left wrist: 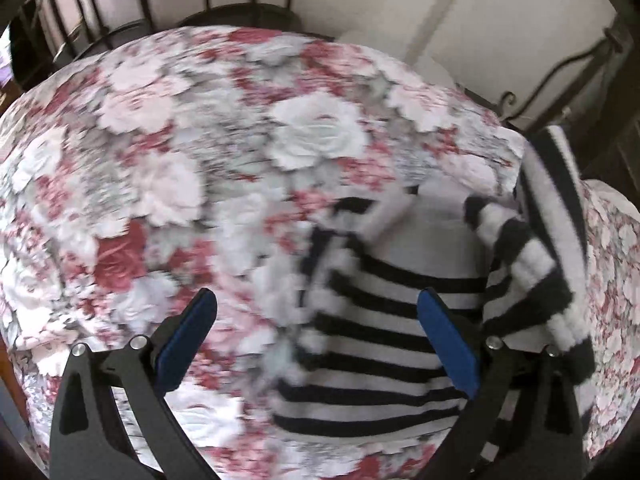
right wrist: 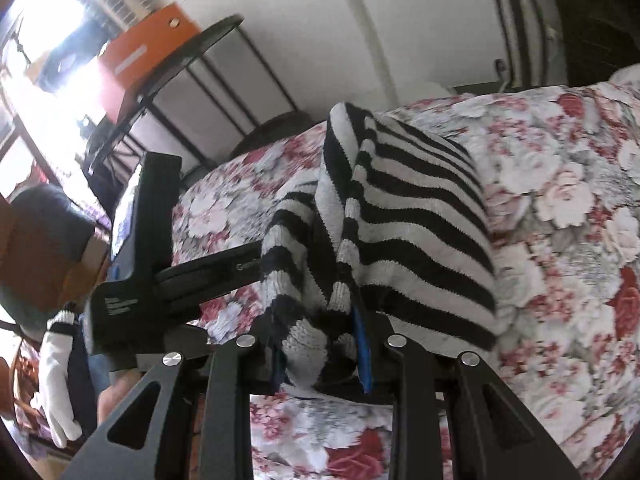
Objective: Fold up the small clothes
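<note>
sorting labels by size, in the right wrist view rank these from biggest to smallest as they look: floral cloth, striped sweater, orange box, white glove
1. floral cloth, fills most of the frame
2. striped sweater, though it hangs close to the camera
3. orange box
4. white glove

The box and glove look close in size and sit at different depths, so their order is unsure.

Floral-covered table (left wrist: pixel 180 140), dark metal chair (right wrist: pixel 208 92), white wall (right wrist: pixel 420 20), bright window (right wrist: pixel 48 20)
</note>
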`<action>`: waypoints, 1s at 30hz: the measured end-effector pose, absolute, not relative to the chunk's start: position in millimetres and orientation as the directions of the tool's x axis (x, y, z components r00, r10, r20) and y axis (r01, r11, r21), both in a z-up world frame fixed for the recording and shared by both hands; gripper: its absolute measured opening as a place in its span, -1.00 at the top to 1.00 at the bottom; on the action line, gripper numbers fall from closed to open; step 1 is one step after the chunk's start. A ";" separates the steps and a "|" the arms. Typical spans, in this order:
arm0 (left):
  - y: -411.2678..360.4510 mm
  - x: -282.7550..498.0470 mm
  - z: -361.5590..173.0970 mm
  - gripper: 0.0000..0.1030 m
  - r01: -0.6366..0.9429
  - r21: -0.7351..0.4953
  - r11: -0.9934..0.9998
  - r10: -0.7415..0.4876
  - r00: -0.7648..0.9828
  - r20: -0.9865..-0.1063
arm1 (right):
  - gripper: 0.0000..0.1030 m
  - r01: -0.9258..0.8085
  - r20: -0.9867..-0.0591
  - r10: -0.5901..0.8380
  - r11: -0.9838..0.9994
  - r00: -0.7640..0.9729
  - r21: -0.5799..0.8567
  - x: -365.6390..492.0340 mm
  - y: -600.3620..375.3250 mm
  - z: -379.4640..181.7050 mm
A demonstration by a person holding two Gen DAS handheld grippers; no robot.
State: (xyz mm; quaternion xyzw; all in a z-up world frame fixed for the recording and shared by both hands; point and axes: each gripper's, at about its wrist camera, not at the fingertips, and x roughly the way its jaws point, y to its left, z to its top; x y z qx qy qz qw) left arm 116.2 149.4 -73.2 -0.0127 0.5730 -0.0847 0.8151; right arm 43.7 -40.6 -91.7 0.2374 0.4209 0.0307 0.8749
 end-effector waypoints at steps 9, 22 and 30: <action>206.2 127.0 -122.2 -0.90 0.048 0.016 0.999 0.004 0.241 -0.970 | 0.45 0.093 -0.813 0.269 0.926 0.516 0.365 68.2 17.1 -145.3; 222.8 122.9 -95.5 -0.90 0.039 0.084 0.996 0.070 0.279 -0.958 | -0.14 -0.110 -0.873 0.273 0.962 0.405 0.250 78.2 63.2 -181.0; 207.2 115.3 -77.3 -0.91 0.072 0.115 0.991 0.087 0.313 -0.946 | -0.29 -0.194 -0.828 0.388 0.922 0.404 0.337 55.8 42.9 -140.0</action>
